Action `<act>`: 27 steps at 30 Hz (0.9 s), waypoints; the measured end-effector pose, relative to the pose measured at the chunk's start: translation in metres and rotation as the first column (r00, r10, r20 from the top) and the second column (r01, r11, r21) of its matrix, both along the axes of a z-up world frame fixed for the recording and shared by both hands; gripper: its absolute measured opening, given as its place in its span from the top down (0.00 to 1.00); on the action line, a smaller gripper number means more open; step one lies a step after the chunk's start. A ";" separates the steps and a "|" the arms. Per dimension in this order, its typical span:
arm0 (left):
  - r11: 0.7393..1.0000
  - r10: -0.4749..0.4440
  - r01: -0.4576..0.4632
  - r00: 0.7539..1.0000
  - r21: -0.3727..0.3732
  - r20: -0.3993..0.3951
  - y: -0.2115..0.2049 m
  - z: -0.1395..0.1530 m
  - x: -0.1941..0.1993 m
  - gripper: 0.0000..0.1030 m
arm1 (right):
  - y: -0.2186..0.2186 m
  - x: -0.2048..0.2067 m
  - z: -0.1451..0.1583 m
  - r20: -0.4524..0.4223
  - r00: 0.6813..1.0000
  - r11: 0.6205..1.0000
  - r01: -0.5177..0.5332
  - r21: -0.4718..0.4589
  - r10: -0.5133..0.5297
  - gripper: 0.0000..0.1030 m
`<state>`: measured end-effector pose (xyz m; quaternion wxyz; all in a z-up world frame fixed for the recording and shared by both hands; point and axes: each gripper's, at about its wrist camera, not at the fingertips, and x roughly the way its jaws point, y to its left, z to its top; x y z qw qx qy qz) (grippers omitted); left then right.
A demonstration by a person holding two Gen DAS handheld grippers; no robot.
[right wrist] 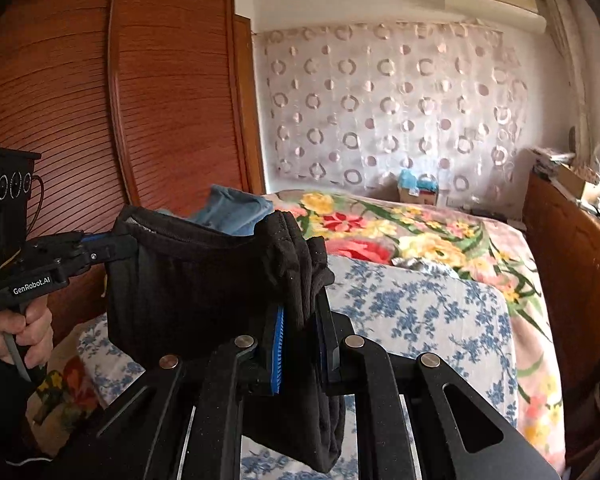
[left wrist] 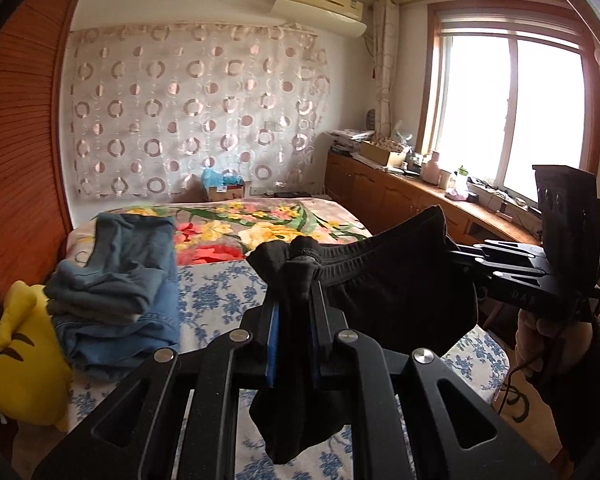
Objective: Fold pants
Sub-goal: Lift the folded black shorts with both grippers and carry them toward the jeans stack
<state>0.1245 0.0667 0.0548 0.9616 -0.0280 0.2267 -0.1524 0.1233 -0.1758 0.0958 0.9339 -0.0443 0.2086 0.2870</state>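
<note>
We see the black pants (left wrist: 400, 280) hanging in the air above the bed (left wrist: 228, 292), stretched between two tongs. The waistband runs across the top and sags a little in the middle; the cloth below it droops in a loose pouch, clear of the bed's blue-flowered sheet.

The left tongs (left wrist: 296, 264) are nipped tight on one bunched end of the waistband, blue pads showing along the jaws, a tail of black cloth hanging under them. The right tongs (right wrist: 300, 280) are clamped just as narrowly on the other end, cloth wadded over the tips and trailing down between the jaws. From the right wrist view we note a hand (right wrist: 20, 332) gripping the handle of the left tool, left of the pants.

Beyond the pants, on the bed, lies a stack of folded blue clothes (left wrist: 120, 288). A yellow plush toy (left wrist: 24, 352) sits at the bed's edge, beside that stack. A floral blanket (left wrist: 260, 224) covers the far part of the bed. Behind the bed hangs a curtain with ring patterns (left wrist: 196, 112); a wooden wardrobe (right wrist: 100, 100) stands at the bed's side, and a window (left wrist: 508, 108) stands on the opposite side.
</note>
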 end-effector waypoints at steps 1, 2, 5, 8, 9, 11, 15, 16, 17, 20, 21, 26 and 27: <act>1.000 0.009 -0.009 1.000 0.000 0.001 0.004 0.000 -0.001 0.87 | 0.003 0.002 0.000 0.004 1.000 1.000 -0.008 -0.004 0.008 0.87; 1.000 0.016 -0.016 1.000 0.000 0.001 0.007 0.000 -0.001 0.87 | 0.005 0.004 0.000 0.008 1.000 1.000 -0.015 -0.007 0.015 0.87; 0.999 0.041 -0.041 0.999 -0.002 0.002 0.019 0.000 -0.001 0.87 | 0.011 0.015 0.001 0.018 0.999 0.999 -0.040 -0.014 0.040 0.88; 0.998 0.067 -0.067 0.998 -0.010 0.004 0.032 0.002 0.001 0.87 | 0.019 0.028 0.003 0.024 0.997 0.998 -0.067 -0.018 0.068 0.88; 0.997 0.075 -0.075 0.997 -0.012 0.006 0.037 0.003 0.003 0.87 | 0.021 0.034 0.004 0.025 0.997 0.997 -0.078 -0.017 0.079 0.87; 0.996 0.092 -0.092 0.996 -0.011 0.007 0.046 0.006 0.007 0.87 | 0.023 0.046 0.006 0.029 0.995 0.995 -0.095 -0.019 0.095 0.88; 0.993 0.116 -0.116 0.993 -0.004 0.016 0.060 0.013 0.016 0.87 | 0.031 0.068 0.013 0.046 0.991 0.992 -0.121 -0.030 0.122 0.88; 0.993 0.122 -0.122 0.992 -0.001 0.020 0.063 0.015 0.018 0.87 | 0.033 0.074 0.015 0.051 0.990 0.991 -0.128 -0.033 0.129 0.88; 0.991 0.131 -0.131 0.991 0.002 0.024 0.067 0.017 0.022 0.87 | 0.036 0.081 0.016 0.056 0.989 0.990 -0.135 -0.034 0.136 0.88; 0.988 0.157 -0.157 0.987 0.010 0.033 0.077 0.021 0.030 0.87 | 0.043 0.097 0.019 0.072 0.985 0.987 -0.157 -0.039 0.159 0.88; 0.987 0.162 -0.163 0.986 0.011 0.035 0.079 0.022 0.033 0.87 | 0.046 0.103 0.021 0.079 0.982 0.985 -0.166 -0.042 0.169 0.87; 0.977 0.212 -0.213 0.977 0.023 0.037 0.095 0.022 0.055 0.87 | 0.063 0.130 0.020 0.125 0.971 0.978 -0.196 -0.074 0.204 0.88; 0.975 0.220 -0.221 0.975 0.022 0.035 0.097 0.021 0.059 0.87 | 0.065 0.134 0.019 0.130 0.969 0.977 -0.200 -0.078 0.208 0.88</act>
